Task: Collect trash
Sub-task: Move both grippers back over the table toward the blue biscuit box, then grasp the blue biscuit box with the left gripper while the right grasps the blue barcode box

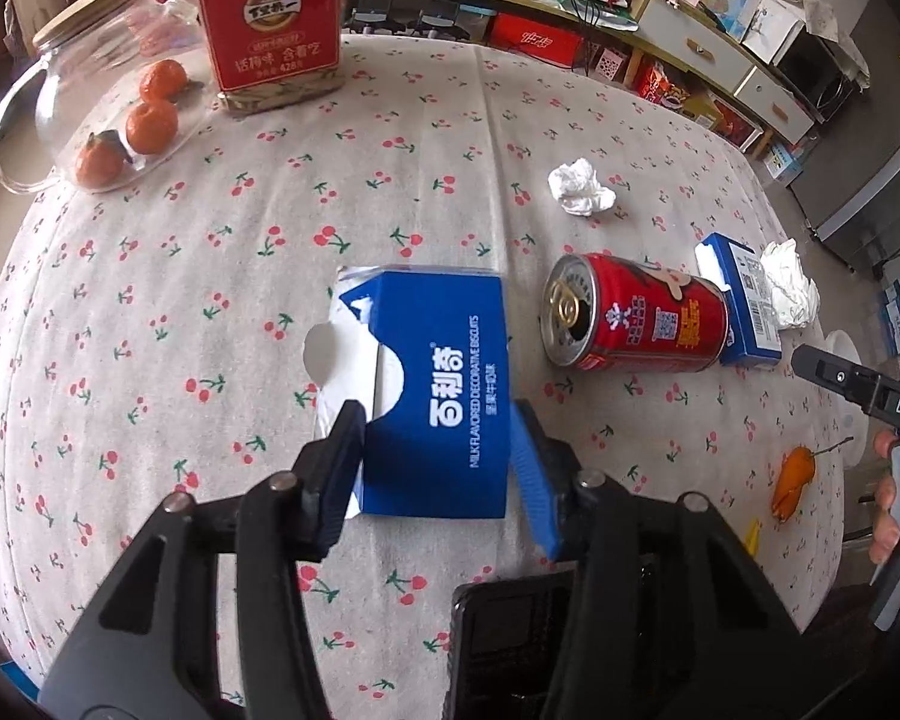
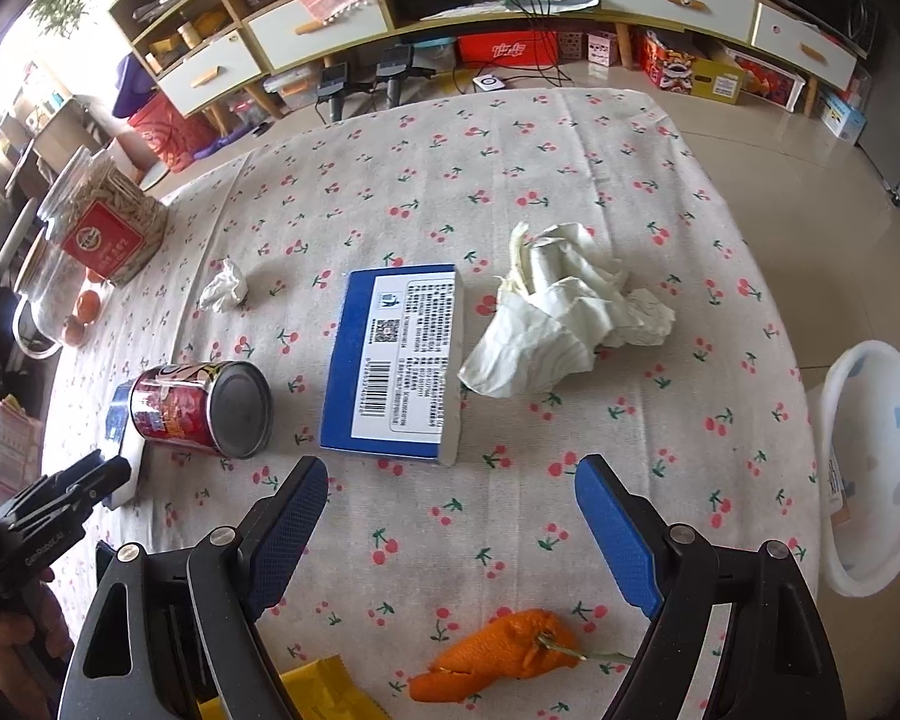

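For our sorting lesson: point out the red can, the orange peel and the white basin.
Red can [image 1: 648, 324], left wrist view, printed side.
Orange peel [image 2: 510, 648], right wrist view, outer skin.
White basin [image 2: 834, 516], right wrist view, near rim.

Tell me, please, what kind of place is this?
Probably a living room in a home: a table under a cherry-print cloth, a long low cabinet with white drawers, and gift boxes on the tiled floor beneath it.

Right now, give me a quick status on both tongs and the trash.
Left tongs straddle the blue biscuit box, grip unconfirmed. Right tongs open, empty, above the orange peel. Red can lies beside the box, clear.
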The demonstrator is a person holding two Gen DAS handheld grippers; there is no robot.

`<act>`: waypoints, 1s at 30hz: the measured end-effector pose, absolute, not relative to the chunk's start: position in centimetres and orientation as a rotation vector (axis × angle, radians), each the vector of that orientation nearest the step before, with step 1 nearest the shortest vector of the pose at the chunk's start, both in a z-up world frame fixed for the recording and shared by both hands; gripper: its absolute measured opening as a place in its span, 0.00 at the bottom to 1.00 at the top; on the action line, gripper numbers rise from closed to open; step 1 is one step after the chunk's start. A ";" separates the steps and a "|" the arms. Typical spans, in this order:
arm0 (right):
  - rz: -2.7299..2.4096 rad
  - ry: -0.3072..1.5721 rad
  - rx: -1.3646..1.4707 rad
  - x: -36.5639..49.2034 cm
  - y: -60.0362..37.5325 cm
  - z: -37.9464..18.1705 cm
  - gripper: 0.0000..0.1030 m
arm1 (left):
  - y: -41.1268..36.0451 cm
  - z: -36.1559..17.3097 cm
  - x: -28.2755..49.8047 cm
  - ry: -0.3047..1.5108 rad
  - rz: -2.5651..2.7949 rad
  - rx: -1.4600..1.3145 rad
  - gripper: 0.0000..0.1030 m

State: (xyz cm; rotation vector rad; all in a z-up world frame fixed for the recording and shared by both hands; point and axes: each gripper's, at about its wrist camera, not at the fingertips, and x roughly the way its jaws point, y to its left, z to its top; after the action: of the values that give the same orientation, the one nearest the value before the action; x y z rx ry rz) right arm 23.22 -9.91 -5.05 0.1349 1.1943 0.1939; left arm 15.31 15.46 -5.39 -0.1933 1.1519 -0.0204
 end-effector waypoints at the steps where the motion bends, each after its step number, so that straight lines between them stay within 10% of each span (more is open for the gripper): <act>1: 0.196 1.199 0.134 23.4 -9.7 -5.2 0.83 | 15.7 -5.3 15.2 1.149 -0.016 -0.202 0.48; 30: 0.249 1.219 0.049 25.3 -5.7 -8.1 0.62 | 16.5 -4.1 12.9 1.081 0.002 -0.239 0.48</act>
State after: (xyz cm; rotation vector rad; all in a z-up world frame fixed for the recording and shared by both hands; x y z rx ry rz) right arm 25.28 -5.74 -8.12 0.0490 1.2192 0.2493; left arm 12.89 16.50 -4.06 -0.2387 1.0813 0.0020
